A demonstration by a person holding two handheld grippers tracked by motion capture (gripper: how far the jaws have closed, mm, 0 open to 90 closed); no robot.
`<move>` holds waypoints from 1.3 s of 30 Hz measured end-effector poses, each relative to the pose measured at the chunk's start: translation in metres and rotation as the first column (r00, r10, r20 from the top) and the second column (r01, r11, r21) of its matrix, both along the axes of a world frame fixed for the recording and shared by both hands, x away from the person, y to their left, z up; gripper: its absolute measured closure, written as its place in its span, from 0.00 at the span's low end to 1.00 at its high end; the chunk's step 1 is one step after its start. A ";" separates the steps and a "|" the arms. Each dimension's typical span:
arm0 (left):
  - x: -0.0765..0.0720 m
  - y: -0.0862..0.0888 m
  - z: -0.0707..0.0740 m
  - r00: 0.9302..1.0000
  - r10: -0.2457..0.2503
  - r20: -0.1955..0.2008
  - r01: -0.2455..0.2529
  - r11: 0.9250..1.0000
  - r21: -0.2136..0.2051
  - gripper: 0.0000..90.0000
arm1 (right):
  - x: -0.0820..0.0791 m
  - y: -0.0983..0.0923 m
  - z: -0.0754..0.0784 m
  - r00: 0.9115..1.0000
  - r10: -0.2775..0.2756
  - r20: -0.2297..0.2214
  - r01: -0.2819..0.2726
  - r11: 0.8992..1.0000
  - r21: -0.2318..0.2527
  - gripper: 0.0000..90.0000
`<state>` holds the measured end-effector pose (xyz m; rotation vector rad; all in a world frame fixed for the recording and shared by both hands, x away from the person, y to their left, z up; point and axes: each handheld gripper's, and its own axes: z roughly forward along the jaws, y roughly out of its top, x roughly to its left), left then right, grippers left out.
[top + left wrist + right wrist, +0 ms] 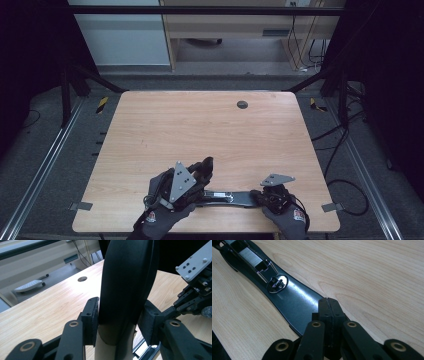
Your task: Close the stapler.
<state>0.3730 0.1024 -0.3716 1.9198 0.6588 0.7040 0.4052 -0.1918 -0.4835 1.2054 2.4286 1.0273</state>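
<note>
my left hand-held gripper (204, 167) is at the near-left of the worktop (200, 125), jaws half spread around the raised black upper arm (127, 277) of the stapler (227, 196) — one pad looks to touch its side, and i can't tell whether the other one bears on it, so i wouldn't call it a firm grip. the arm is tilted up off the base; the open staple channel (252, 257) and the metal anvil plate (276, 283) lie exposed. the stapler lies flat along the near edge, between my two hands.

handling, my read: rigid body, moderate weight, glossy smooth shell — slippery under flat pads. the hinge is the weak spot; the upper arm will swing if i pull on it alone, and the spring-loaded pusher could snap back. best hold is across the narrow sides of the arm, well above the hinge.

my right hand-held gripper (328, 301) is clenched, jaws fully together with nothing between them, tips resting on the front end of the base (297, 302), seemingly to pin it down. that contact can slide on the gloss, so press straight down.
</note>
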 end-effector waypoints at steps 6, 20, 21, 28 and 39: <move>0.000 -0.014 -0.005 1.000 -0.028 0.009 0.028 0.999 0.024 0.59 | 0.000 0.000 0.000 1.000 0.001 0.001 -0.001 1.000 0.001 1.00; 0.000 -0.035 -0.012 0.998 -0.056 0.012 0.055 0.995 0.078 0.58 | 0.000 0.000 0.000 1.000 0.002 0.001 -0.002 1.000 0.000 1.00; 0.000 -0.035 -0.012 0.998 -0.058 0.012 0.057 0.995 0.079 0.57 | 0.000 0.000 0.000 1.000 0.001 -0.001 -0.001 1.000 0.001 1.00; -0.001 -0.041 -0.015 0.998 -0.061 0.019 0.059 0.993 0.097 0.57 | 0.000 0.000 0.000 1.000 0.004 0.000 -0.004 1.000 0.001 1.00; -0.001 -0.050 -0.019 0.997 -0.071 0.027 0.067 0.990 0.123 0.57 | 0.000 0.000 0.000 1.000 0.001 0.000 -0.001 1.000 0.004 1.00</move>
